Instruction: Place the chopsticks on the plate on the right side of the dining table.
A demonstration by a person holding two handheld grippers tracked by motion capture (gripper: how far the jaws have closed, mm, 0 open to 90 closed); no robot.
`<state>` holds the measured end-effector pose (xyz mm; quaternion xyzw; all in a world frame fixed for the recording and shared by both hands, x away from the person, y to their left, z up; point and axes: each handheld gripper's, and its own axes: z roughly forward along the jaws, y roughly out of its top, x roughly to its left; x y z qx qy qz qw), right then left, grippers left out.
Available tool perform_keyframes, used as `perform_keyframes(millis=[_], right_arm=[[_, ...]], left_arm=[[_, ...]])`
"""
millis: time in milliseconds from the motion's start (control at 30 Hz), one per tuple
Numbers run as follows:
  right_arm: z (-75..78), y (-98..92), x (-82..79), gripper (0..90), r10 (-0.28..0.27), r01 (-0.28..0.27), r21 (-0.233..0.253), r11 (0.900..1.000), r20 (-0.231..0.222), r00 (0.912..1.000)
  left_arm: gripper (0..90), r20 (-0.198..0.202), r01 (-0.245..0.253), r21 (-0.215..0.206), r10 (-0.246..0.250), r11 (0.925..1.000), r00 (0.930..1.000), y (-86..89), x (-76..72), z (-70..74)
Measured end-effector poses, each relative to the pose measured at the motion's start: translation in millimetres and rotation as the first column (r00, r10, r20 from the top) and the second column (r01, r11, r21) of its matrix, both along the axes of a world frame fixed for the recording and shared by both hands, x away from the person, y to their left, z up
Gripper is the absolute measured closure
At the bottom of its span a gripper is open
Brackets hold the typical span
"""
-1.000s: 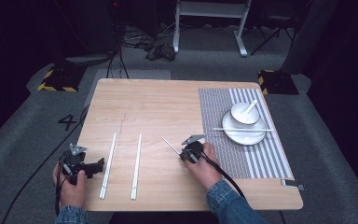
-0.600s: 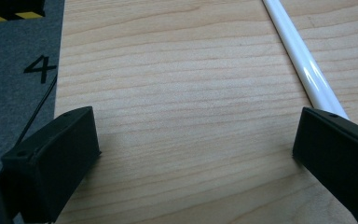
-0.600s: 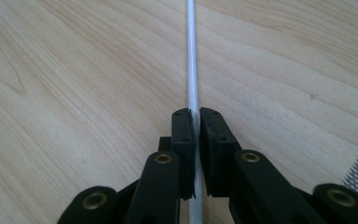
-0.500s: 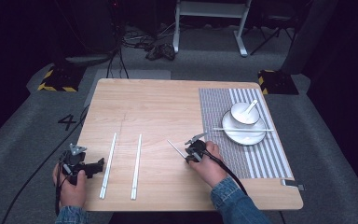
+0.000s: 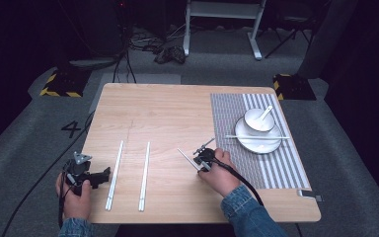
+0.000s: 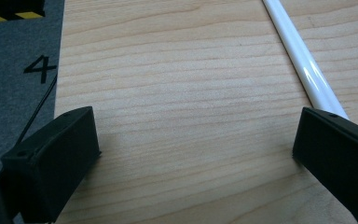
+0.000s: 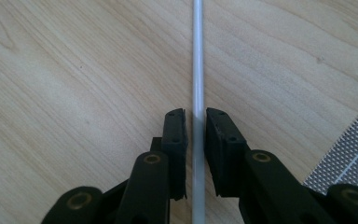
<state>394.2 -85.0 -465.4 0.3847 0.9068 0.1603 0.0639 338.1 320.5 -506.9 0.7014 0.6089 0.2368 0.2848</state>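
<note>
My right gripper is shut on a thin white chopstick just left of the striped placemat. In the right gripper view the chopstick runs straight up between the two closed jaws of my right gripper, low over the wood. At the table's front left corner my left gripper rests, and in its own view my left gripper stands wide open over bare wood. A white chopstick pair lies by its right jaw.
Two white chopstick pairs lie side by side on the wooden table. On the placemat a white plate carries a bowl with a spoon, and one chopstick lies across the plate.
The right hand has shifted slightly with the chopstick held in its gripper. The left gripper has stayed where it was.
</note>
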Motion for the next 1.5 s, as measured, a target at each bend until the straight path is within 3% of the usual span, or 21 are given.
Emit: perform_keyframes(millis=[100, 333, 567, 733, 933, 1133, 1167, 1233, 1500], right_arm=[[0.2, -0.5, 1.4, 84.5, -0.004, 0.004, -0.003, 1.000, -0.005, 1.0000], [0.7, -2.9, 5.6, 85.1, -0.023, 0.023, 0.014, 1.000, -0.045, 0.9987], [1.7, 2.0, 5.2, 85.1, -0.012, 0.011, -0.026, 1.000, -0.040, 0.9991], [1.0, 0.1, 3.9, 85.7, -0.017, 0.017, -0.003, 1.000, -0.032, 0.9993], [-0.9, -3.6, -3.9, 85.7, 0.033, -0.034, 0.011, 0.999, 0.030, 0.9990], [-1.0, -4.1, -5.7, 85.8, 0.063, -0.062, 0.047, 0.997, -0.007, 0.9980], [0.2, -4.5, -6.1, 85.8, 0.085, -0.083, 0.056, 0.995, -0.041, 0.9955], [4.7, -6.4, -8.1, 85.8, 0.099, -0.094, 0.085, 0.992, -0.062, 0.9931], [29.4, -17.9, -8.2, 85.9, 0.094, -0.092, 0.103, 0.990, -0.017, 0.9954]], left_arm=[[0.1, 0.000, 0.000, 0.000, 0.000, 1.0000, 1.0000, 0.0, 0.0, 0.0], [0.1, 0.000, 0.000, 0.000, 0.000, 1.0000, 1.0000, 0.0, 0.0, 0.0], [0.1, 0.000, 0.000, 0.000, 0.000, 1.0000, 1.0000, 0.0, 0.0, 0.0], [0.1, 0.000, 0.000, 0.000, 0.000, 1.0000, 1.0000, 0.0, 0.0, 0.0], [0.1, 0.000, 0.000, 0.000, 0.000, 1.0000, 1.0000, 0.0, 0.0, 0.0], [0.1, 0.001, 0.001, 0.002, -0.001, 1.0000, 1.0000, 0.2, 0.1, 0.1], [0.1, 0.000, 0.000, 0.000, 0.000, 1.0000, 1.0000, 0.0, 0.1, 0.1], [0.1, 0.000, 0.000, 0.001, 0.000, 1.0000, 1.0000, 0.1, 0.1, 0.1], [0.1, 0.000, 0.000, 0.000, 0.000, 1.0000, 1.0000, 0.1, 0.1, 0.1]])
